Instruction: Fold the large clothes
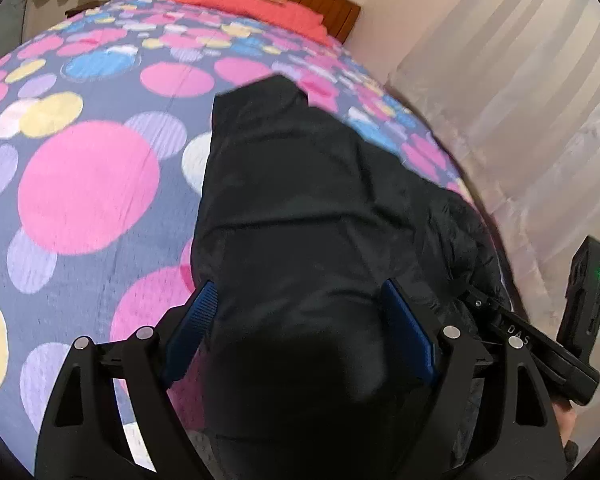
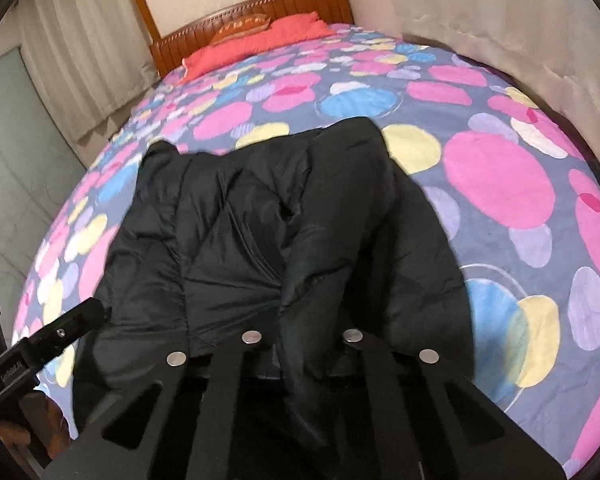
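black, slightly glossy padded nylon makes up the large quilted jacket [image 2: 268, 232], which lies on the bedspread with pink, blue and yellow circles [image 1: 88, 188], its near end bunched up under both tools and its far end reaching toward the middle of the bed. a red pillow [image 2: 260, 42] and a brown wooden headboard [image 2: 244, 12] sit well beyond it.

the left gripper [image 1: 300, 332] stands wide, blue ribbed pads [image 1: 198, 320] on either side of a raised hump of jacket fabric; the cloth fills the gap, but the pads do not look pressed into it, so i judge it not yet gripped. the right gripper [image 2: 300, 320] has its fingers drawn together, and gathers of black fabric radiate from the spot between them, which reads as a pinch on a fold of the jacket, though the tips themselves are buried in cloth.

as a judgement: the jacket should be light for its bulk, soft and springy, with a slick shell that may slide out of a shallow pinch. the puffed filling will resist a crease and tend to rebound. the better holds are likely at seams, hem or a doubled edge, where the layers are thinner, taken deep rather than at the surface of a quilted panel.
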{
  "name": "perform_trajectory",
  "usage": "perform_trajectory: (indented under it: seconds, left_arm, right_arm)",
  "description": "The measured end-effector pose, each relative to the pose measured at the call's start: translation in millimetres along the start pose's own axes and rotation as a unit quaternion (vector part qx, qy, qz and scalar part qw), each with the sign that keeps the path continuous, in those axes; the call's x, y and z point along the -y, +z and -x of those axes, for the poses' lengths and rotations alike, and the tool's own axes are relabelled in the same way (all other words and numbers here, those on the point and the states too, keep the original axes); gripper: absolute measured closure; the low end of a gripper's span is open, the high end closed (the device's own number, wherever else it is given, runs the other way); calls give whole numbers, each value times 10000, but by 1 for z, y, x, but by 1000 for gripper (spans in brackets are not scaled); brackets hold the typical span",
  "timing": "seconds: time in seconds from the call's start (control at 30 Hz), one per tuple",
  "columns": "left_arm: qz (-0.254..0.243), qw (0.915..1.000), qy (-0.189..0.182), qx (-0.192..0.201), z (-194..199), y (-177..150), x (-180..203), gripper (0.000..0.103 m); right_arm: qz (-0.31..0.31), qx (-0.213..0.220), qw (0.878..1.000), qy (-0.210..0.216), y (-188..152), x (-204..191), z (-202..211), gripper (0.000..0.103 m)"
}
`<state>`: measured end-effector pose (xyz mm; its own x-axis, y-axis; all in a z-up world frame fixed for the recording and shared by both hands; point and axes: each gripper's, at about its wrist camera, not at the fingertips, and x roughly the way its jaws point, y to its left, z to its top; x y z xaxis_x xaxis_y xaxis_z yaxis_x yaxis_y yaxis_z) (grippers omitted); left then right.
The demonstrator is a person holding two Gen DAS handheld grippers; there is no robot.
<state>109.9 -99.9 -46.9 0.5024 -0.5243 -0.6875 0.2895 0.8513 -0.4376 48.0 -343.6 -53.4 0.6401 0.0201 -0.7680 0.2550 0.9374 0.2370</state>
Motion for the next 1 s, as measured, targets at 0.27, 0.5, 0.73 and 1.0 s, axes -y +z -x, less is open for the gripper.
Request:
perform_trajectory:
  seconds: [0.27,0.5,0.73,1.0]
  left_arm:
    - [-417,9986,125,-292,-33,0,26,20]
    - [-1022,9910,832,-246,-68,-10,44,20]
    - [-1093,9897,916,-152,-71,-13,41,20]
    - [-795,9943,710,-46,-45,-9,34,21]
  right_arm:
    - [101,-201,9991,-347,0,34,-19,95]
    - [78,-383,9987,-324,-14,50,-51,93]
    - [-22,-327,9990,-308,-17,49,-52,93]
    - [56,-392,9958,-824,-4,39,-5,75]
